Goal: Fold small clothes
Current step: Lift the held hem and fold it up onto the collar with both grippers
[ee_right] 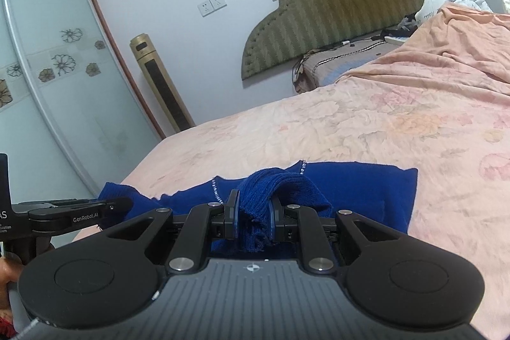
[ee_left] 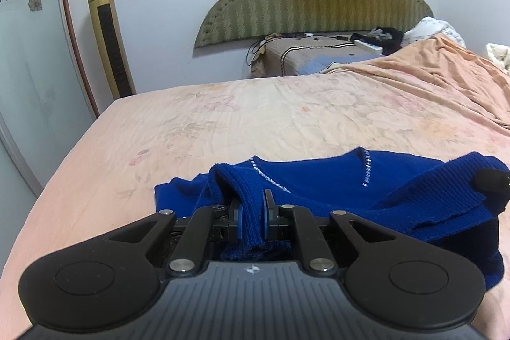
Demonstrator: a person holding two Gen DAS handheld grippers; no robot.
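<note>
Low in each frame, the left claw [ee_left: 253,214] and right claw [ee_right: 253,214] both pinch the blue sweater [ee_left: 318,177] on the bed [ee_left: 223,123].

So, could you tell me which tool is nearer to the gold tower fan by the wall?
Left. The left tool grips the blue sweater on the side toward the tower fan; the right tool grips it farther from the fan.

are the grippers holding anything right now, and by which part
Both hold the blue sweater: the left gripper and the right gripper each pinch a ribbed edge, lifted off the bed.
</note>
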